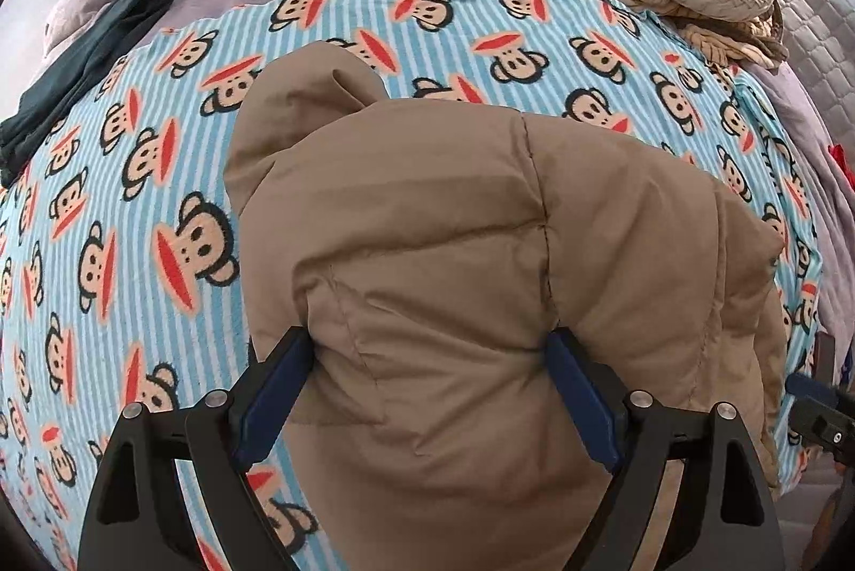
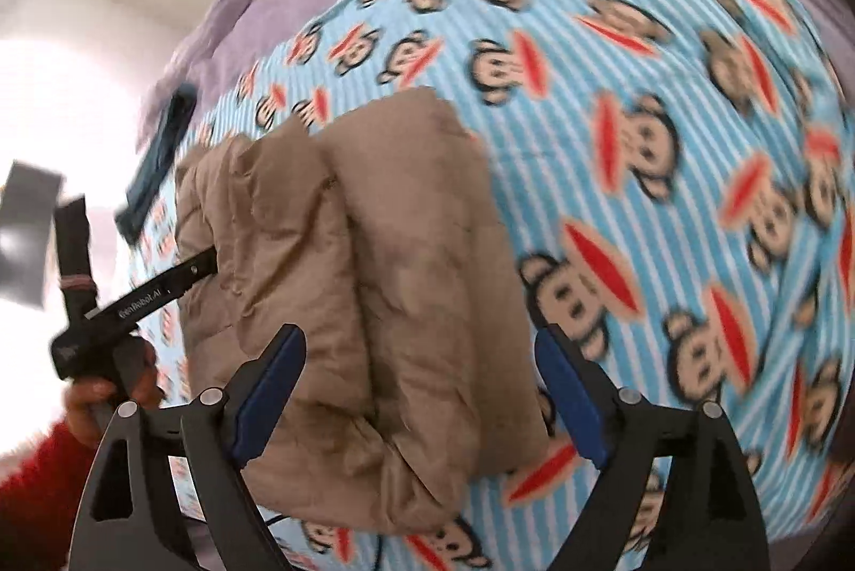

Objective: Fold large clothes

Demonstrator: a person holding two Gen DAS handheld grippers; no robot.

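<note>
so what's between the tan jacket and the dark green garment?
Only bare monkey-print blanket separates the tan jacket from the dark green garment; the left wrist view shows this clearest.

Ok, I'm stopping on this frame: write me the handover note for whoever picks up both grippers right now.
Left gripper: jaws wide, straddling the puffy tan jacket; whether the pads pinch it is unclear.
Right gripper: open over the jacket's near end, holding nothing.
Jacket lies bundled in thick folds on the monkey-print blanket. A dark green garment waits at the blanket's far edge.
Done: jacket mostly folded. Left: probably tidy the bundle, then the green garment.
</note>
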